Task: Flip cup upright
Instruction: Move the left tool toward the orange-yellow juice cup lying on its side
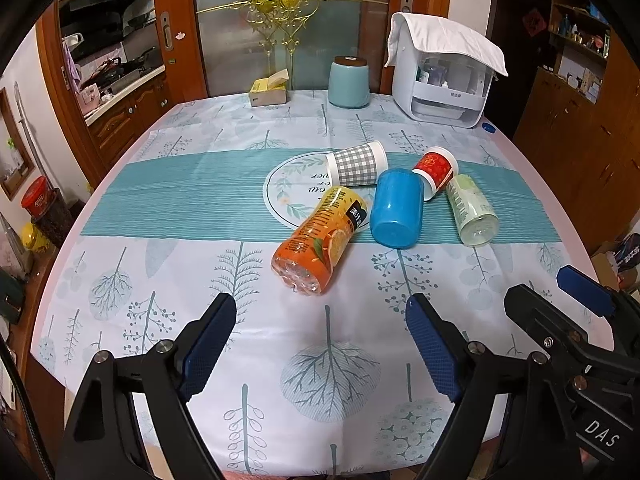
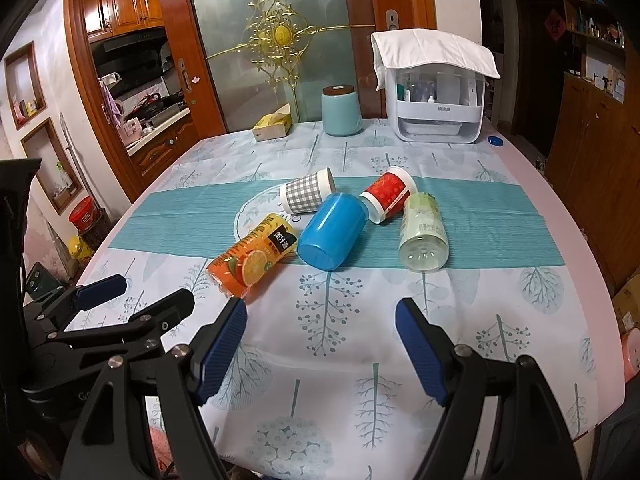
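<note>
The blue cup (image 1: 396,214) lies on its side on the table (image 1: 168,240), its base toward the cameras. Touching it on its left lies the orange bottle (image 1: 320,240); behind it lie the checked cup (image 1: 357,163) and red cup (image 1: 436,171); right of it lies the clear bottle (image 1: 472,210). The left hand-held gripper (image 1: 320,344) and right hand-held gripper (image 2: 320,344) hover released, well short of the blue cup.
</note>
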Action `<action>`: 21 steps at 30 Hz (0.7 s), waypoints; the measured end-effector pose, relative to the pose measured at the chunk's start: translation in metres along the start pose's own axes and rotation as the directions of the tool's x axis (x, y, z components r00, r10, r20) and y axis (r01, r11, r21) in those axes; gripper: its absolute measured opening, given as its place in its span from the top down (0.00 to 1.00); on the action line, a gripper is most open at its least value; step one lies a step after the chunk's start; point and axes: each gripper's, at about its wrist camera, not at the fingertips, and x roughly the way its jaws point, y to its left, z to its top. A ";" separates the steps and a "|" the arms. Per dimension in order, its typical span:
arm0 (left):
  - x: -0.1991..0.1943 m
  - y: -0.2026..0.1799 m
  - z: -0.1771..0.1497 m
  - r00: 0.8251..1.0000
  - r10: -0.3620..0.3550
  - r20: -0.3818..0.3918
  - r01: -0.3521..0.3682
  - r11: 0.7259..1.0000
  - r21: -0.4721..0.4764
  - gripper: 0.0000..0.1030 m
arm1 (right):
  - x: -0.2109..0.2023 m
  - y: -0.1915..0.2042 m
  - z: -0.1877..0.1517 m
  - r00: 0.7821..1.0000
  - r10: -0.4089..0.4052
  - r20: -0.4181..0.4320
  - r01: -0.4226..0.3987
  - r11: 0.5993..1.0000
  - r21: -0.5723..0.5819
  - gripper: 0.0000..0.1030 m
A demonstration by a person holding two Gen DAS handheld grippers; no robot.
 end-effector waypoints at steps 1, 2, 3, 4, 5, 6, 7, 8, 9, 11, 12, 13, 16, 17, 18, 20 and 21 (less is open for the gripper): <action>0.001 0.001 0.000 1.000 -0.002 -0.002 0.002 1.000 -0.001 0.18 | 0.000 0.000 0.001 1.000 0.001 -0.001 -0.001 1.000 0.000 0.25; 0.001 0.002 -0.001 1.000 -0.003 -0.004 0.003 1.000 -0.001 0.18 | 0.000 0.000 0.001 1.000 -0.001 -0.001 0.001 1.000 -0.001 0.25; 0.001 0.000 0.000 1.000 -0.005 -0.007 0.005 1.000 -0.001 0.18 | 0.000 0.000 0.002 1.000 -0.001 -0.001 0.001 1.000 -0.001 0.25; 0.001 0.000 0.001 1.000 -0.006 -0.010 0.006 1.000 -0.003 0.18 | 0.000 0.000 0.001 1.000 0.000 -0.001 0.000 1.000 -0.001 0.25; 0.001 0.000 0.000 1.000 -0.007 -0.013 0.007 1.000 -0.004 0.18 | 0.000 0.000 0.002 1.000 0.000 -0.002 0.000 1.000 0.000 0.25; 0.002 0.001 0.000 1.000 -0.007 -0.016 0.007 1.000 -0.004 0.18 | 0.000 0.000 0.001 1.000 0.000 -0.003 0.000 1.000 0.000 0.25; 0.002 0.000 0.000 1.000 -0.006 -0.019 0.006 1.000 -0.003 0.18 | 0.001 0.000 0.001 1.000 0.000 -0.004 0.000 1.000 0.000 0.25; 0.002 -0.001 0.001 1.000 -0.004 -0.022 0.004 1.000 -0.004 0.18 | 0.001 0.001 0.002 1.000 -0.001 -0.006 0.001 1.000 0.000 0.25; 0.003 -0.001 0.001 1.000 -0.004 -0.024 0.004 1.000 -0.004 0.18 | 0.002 0.001 0.002 1.000 -0.002 -0.008 0.002 1.000 0.001 0.25; 0.003 -0.001 0.001 1.000 -0.003 -0.027 0.003 1.000 -0.005 0.18 | 0.003 0.001 0.002 1.000 -0.002 -0.012 0.002 1.000 0.002 0.25; 0.004 -0.001 0.000 1.000 -0.002 -0.028 0.002 1.000 -0.004 0.18 | 0.003 0.001 0.001 1.000 -0.001 -0.012 0.001 1.000 0.002 0.25; 0.004 -0.001 0.001 1.000 -0.002 -0.029 0.002 1.000 -0.004 0.18 | 0.003 0.001 0.001 1.000 -0.001 -0.012 0.001 1.000 0.003 0.25; 0.004 0.000 0.000 0.999 -0.002 -0.034 0.002 1.000 -0.004 0.18 | 0.003 0.002 0.000 1.000 -0.002 -0.012 0.002 1.000 0.002 0.25; 0.004 0.000 0.000 0.999 0.000 -0.037 0.000 1.000 -0.004 0.18 | 0.003 0.002 0.000 1.000 -0.003 -0.013 0.003 1.000 0.001 0.25; 0.004 0.000 0.000 0.999 -0.001 -0.041 0.001 1.000 -0.005 0.18 | 0.004 0.002 0.000 1.000 -0.003 -0.015 0.003 1.000 0.001 0.25; 0.005 0.001 -0.001 0.999 -0.009 -0.050 0.008 1.000 -0.011 0.18 | 0.004 0.002 -0.001 1.000 -0.003 -0.016 0.003 1.000 0.003 0.25; 0.006 0.002 -0.001 0.998 -0.012 -0.054 0.012 1.000 -0.012 0.18 | 0.005 0.001 -0.001 1.000 -0.003 -0.016 0.003 1.000 0.003 0.25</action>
